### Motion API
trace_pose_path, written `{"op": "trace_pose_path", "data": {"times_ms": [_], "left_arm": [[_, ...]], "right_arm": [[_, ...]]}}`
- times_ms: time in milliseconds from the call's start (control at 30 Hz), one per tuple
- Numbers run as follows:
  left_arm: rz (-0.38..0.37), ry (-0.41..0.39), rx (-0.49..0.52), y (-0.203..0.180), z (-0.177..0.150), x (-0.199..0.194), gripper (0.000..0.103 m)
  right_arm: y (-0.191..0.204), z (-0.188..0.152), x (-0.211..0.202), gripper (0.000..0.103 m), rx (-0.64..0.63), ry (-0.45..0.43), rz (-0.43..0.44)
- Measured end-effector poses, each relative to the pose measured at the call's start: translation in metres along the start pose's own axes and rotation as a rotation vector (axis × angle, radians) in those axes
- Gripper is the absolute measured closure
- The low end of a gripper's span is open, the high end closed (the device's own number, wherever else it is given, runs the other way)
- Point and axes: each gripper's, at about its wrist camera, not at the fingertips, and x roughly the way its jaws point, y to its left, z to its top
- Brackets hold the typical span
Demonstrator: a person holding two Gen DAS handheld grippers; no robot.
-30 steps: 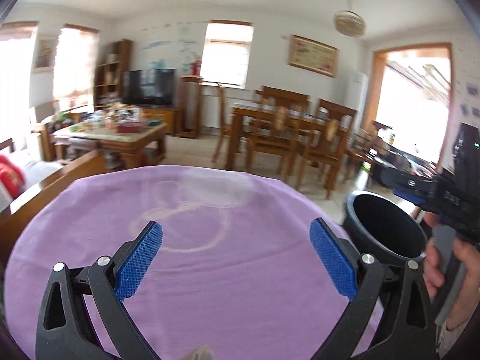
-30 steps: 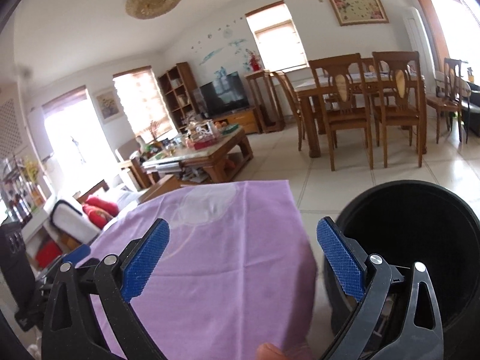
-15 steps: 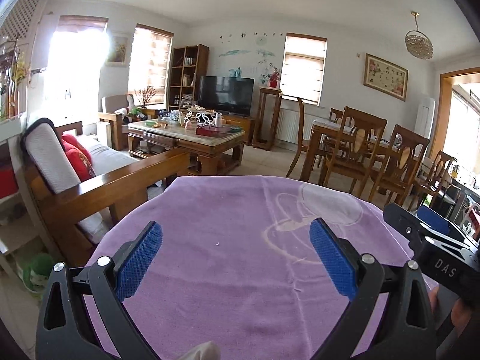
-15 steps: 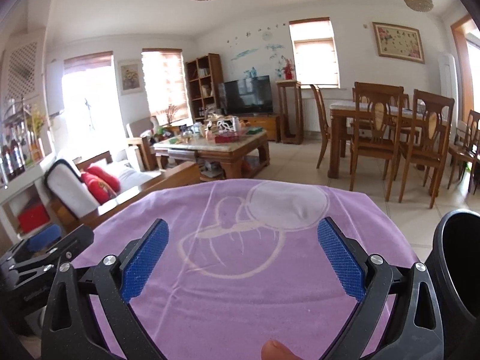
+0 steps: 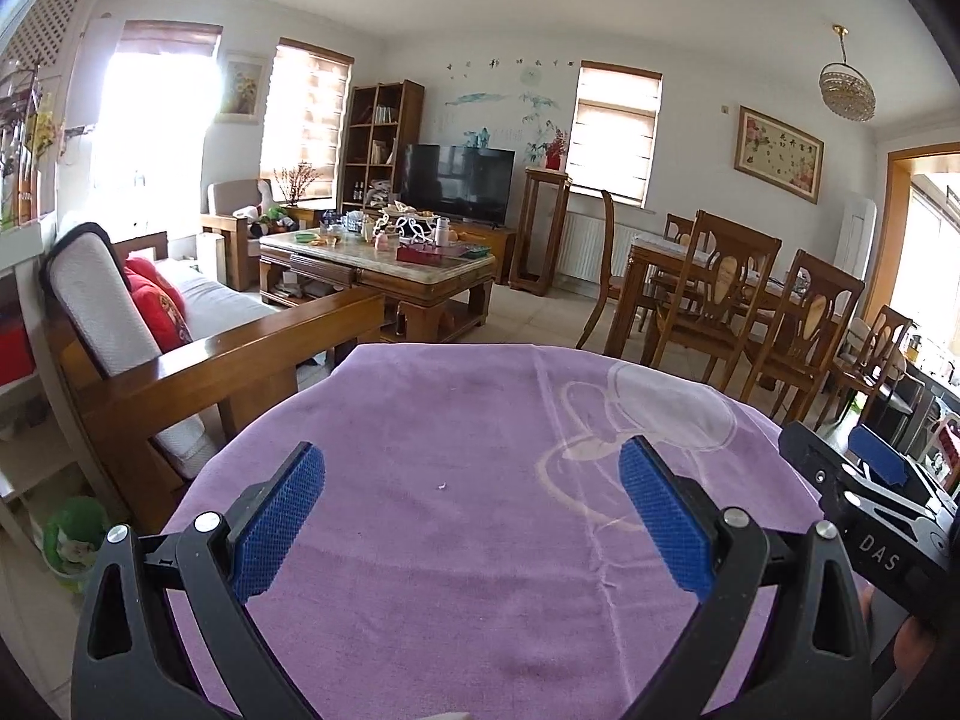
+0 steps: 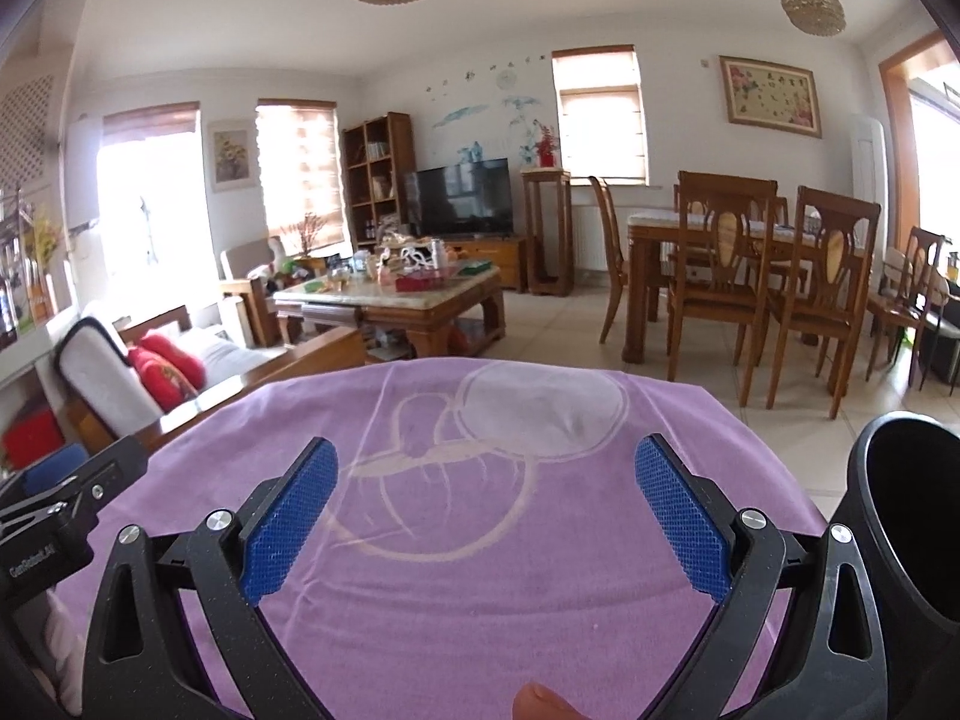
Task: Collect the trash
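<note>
A tiny white speck (image 5: 442, 486) lies on the purple printed cloth (image 5: 480, 420) between the spread, empty left gripper (image 5: 471, 510) fingers; the right gripper (image 6: 486, 516) is spread too, a round black bin (image 6: 912, 516) beside it.

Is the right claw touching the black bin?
Cannot tell. In the right wrist view, the right claw overlaps the round black plastic bin at its right arm, hiding any gap.

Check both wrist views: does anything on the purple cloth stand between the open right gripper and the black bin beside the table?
Nothing visible does. The right gripper hangs open over bare purple cloth; the round black plastic bin stands off its right edge, its mouth unobstructed.
</note>
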Motion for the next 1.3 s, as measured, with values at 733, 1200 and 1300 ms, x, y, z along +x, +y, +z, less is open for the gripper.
{"op": "trace_pose_path", "data": {"times_ms": [733, 1200, 1300], "left_arm": [[0.052, -0.02, 0.054, -0.009, -0.003, -0.006, 0.005], [0.058, -0.022, 0.054, -0.009, -0.004, -0.007, 0.005], [0.059, -0.023, 0.053, -0.008, -0.003, -0.007, 0.005]], "right_arm": [[-0.012, 0.002, -0.006, 0.005, 0.049, 0.007, 0.05], [-0.012, 0.003, -0.006, 0.005, 0.057, 0.011, 0.05], [-0.012, 0.003, -0.006, 0.005, 0.057, 0.012, 0.05]]}}
